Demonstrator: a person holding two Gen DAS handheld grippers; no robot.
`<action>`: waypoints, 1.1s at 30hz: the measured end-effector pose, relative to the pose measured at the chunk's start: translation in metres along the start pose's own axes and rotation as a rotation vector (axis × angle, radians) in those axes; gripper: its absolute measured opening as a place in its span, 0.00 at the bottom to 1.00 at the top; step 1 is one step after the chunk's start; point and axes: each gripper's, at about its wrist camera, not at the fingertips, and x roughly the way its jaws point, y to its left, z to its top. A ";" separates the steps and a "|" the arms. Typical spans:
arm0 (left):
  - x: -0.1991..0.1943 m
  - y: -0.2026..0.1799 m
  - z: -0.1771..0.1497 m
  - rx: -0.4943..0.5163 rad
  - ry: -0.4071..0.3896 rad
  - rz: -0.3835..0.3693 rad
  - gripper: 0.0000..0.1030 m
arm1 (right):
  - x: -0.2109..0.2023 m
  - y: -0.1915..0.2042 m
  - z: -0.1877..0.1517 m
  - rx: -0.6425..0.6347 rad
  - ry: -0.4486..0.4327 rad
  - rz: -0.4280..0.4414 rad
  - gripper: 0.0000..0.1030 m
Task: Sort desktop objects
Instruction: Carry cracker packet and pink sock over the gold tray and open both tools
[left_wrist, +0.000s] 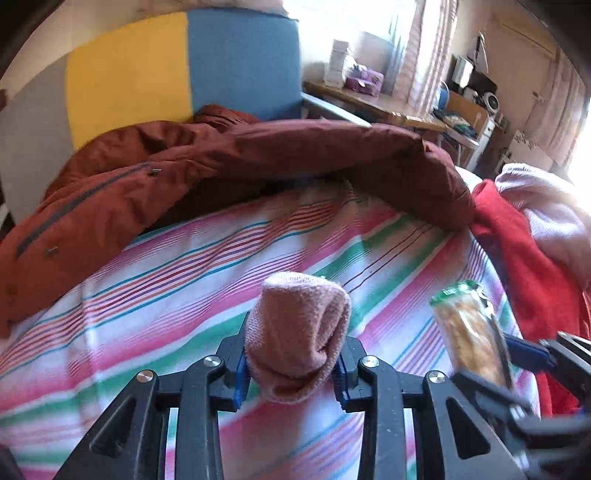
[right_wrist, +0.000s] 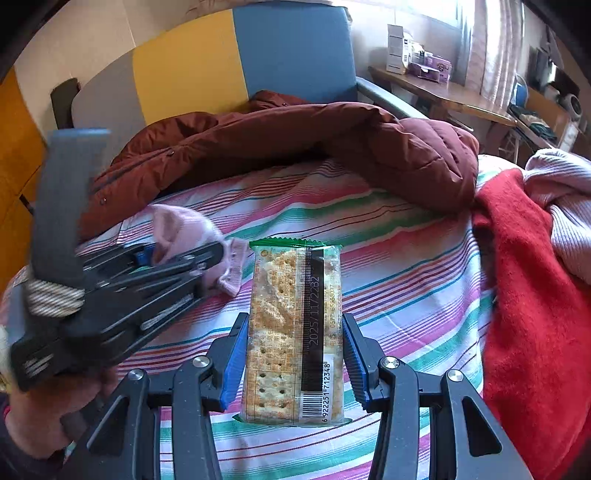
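— While the left gripper (left_wrist: 293, 363) squeezes that soft pink rolled-up sock (left_wrist: 299, 332), where is it?

— It is just above the bed with the stripy pink, green and white sheet (left_wrist: 184, 266). Its jaws are closed on the sock, one blue pad on each side.

— And the right gripper (right_wrist: 293, 365)?

— Its jaws are closed on a clear packet of square crackers with a green top edge (right_wrist: 291, 325). The packet stands up between the blue pads (you can read the barcode on it), over the same sheet.

— Are the two close?

— Yes, side by side. The sock is just to the left of the packet.

— What else is on the bed?

— A puffy dark red-brown jacket (right_wrist: 295, 144) lies across the back. A bright red cloth (right_wrist: 532, 295) and a pale pink knitted top (right_wrist: 561, 206) are piled on the right.
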 end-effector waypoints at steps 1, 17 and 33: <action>-0.009 0.002 -0.004 -0.005 -0.009 0.009 0.34 | 0.000 0.001 0.000 -0.004 0.000 -0.002 0.47; -0.157 0.027 -0.099 -0.098 -0.113 0.169 0.34 | -0.002 0.066 -0.021 -0.244 -0.015 0.199 0.47; -0.231 0.073 -0.164 -0.191 -0.146 0.279 0.34 | -0.002 0.118 -0.050 -0.392 0.023 0.269 0.47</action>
